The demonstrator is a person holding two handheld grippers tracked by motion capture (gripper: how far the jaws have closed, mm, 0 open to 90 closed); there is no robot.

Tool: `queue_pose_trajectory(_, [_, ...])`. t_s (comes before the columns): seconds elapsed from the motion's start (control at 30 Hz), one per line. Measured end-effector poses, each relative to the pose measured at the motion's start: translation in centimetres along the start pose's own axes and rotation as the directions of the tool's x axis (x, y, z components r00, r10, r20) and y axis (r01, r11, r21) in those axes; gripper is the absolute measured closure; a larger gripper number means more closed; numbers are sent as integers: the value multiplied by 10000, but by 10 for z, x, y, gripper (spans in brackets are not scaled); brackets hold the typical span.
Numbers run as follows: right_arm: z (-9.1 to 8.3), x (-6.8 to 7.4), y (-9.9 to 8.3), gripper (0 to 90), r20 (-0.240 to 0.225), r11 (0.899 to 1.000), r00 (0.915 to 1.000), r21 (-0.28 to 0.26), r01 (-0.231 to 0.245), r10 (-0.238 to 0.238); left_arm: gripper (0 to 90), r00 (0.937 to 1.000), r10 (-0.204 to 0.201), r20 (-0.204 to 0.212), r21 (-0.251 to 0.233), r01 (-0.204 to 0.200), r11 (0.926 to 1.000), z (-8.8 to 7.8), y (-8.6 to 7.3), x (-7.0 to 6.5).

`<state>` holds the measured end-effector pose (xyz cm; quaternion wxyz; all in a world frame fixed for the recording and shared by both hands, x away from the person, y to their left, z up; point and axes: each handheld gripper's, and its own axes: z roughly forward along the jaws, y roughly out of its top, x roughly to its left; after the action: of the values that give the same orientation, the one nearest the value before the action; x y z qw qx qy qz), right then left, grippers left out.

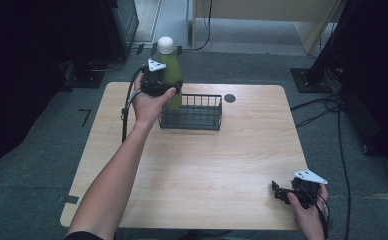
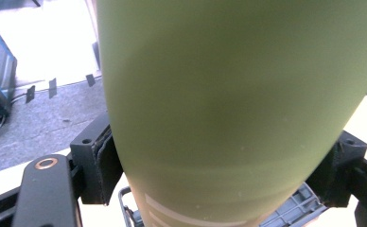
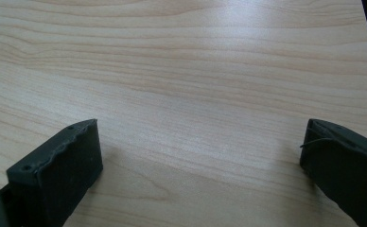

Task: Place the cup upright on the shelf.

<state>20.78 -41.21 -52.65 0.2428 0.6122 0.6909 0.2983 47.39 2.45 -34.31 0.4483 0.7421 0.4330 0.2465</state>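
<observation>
A tall olive-green bottle (image 1: 171, 70) with a white cap stands upright over the left end of a dark wire basket (image 1: 197, 114) at the back of the table. My left gripper (image 1: 158, 85) is shut on the bottle's body; in the left gripper view the green bottle (image 2: 238, 104) sits between both black pads (image 2: 107, 161), with the basket's rim (image 2: 285, 213) below it. My right gripper (image 1: 282, 192) rests near the table's front right corner, its jaws wide apart over bare wood (image 3: 196, 94) with nothing between them.
The light wooden table (image 1: 207, 165) has a small dark round grommet (image 1: 229, 98) behind the basket. Grey carpet surrounds the table, with cables (image 1: 327, 107) on the floor at the right and dark equipment at the left.
</observation>
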Motion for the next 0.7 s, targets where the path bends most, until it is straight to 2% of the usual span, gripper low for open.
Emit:
queue_pose_trajectory(0.3, [0, 0, 0, 0, -1, 10000, 10000, -2, 5, -5, 204, 9996, 150, -226, 317, -143, 9994, 13, -11, 1])
queue_pose_trajectory(0.7, [0, 0, 0, 0, -4, 10000, 10000, 2, 2, -2, 204, 9996, 157, -216, 558, -144, 9983, 21, -25, 1])
